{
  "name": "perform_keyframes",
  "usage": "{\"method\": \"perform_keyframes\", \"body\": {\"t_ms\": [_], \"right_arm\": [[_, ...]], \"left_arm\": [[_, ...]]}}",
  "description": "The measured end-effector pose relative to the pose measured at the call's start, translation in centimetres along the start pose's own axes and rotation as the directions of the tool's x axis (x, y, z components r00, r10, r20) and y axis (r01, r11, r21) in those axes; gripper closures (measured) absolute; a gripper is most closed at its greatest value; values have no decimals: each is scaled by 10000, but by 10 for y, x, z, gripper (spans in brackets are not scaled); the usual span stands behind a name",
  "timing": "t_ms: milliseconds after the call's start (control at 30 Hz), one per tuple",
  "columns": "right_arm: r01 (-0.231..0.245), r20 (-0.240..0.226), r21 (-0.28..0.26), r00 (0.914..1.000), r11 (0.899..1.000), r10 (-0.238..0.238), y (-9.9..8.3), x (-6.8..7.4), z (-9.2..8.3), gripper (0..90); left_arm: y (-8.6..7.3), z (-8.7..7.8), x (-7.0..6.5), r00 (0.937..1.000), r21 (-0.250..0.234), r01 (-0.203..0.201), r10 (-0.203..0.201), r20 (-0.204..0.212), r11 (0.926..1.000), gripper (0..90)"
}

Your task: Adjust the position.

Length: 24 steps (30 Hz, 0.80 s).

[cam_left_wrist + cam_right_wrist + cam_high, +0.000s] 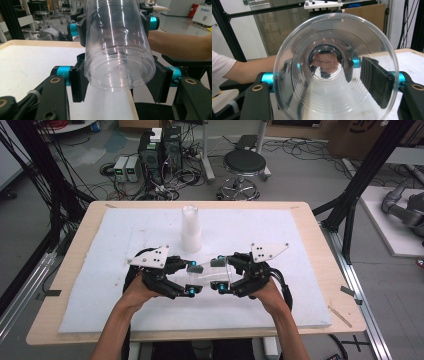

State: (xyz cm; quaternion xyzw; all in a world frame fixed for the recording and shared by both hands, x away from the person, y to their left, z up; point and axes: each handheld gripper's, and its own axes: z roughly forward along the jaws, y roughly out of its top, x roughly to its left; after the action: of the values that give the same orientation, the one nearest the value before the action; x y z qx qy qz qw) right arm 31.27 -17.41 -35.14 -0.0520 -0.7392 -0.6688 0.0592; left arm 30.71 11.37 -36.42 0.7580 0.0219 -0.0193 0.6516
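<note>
Both claws meet over the near middle of the white foam pad (pixel 100 285), sharing one clear plastic cup (pixel 212 272) held sideways. The left gripper (pixel 192 279) is clamped tight on its base end; the right gripper (pixel 220 274) has its jaws narrowed onto the ribbed, wider rim end. A stack of cups (pixel 190 229) stands upright just beyond.
</note>
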Motion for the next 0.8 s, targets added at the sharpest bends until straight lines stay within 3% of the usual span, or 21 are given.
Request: {"method": "perform_keyframes", "body": {"t_ms": [100,200,300,467,567,667,800], "right_arm": [[-16,-3,-28,10000,10000,16,0,0,0,306],[-3,-6,-79,10000,10000,3,0,0,0,306],[-4,49,-14,10000,10000,4,1,0,-2,306],[-41,242,111,9997,9999,38,1,-1,-4,307],[-5,305,211,9995,9998,-1,1,-1,-4,307],[-3,510,481,9987,9988,-22,3,-1,-6,307],[-34,1079,1148,9941,9934,-91,9,-4,-9,307]], "left_arm": [[0,0,0,9997,6,181,-181,-150,9998,383],[0,1,2,9970,189,603,-593,-492,9980,134],[0,0,2,9934,599,819,-766,-855,9948,19],[1,-2,0,9929,1007,768,-668,-988,9920,17],[0,-6,0,9888,1151,804,-647,-1342,9901,17],[-2,-11,0,9786,1561,875,-556,-1979,9839,18],[-9,-24,-1,9541,1721,1451,-917,-2852,9743,18]]}}
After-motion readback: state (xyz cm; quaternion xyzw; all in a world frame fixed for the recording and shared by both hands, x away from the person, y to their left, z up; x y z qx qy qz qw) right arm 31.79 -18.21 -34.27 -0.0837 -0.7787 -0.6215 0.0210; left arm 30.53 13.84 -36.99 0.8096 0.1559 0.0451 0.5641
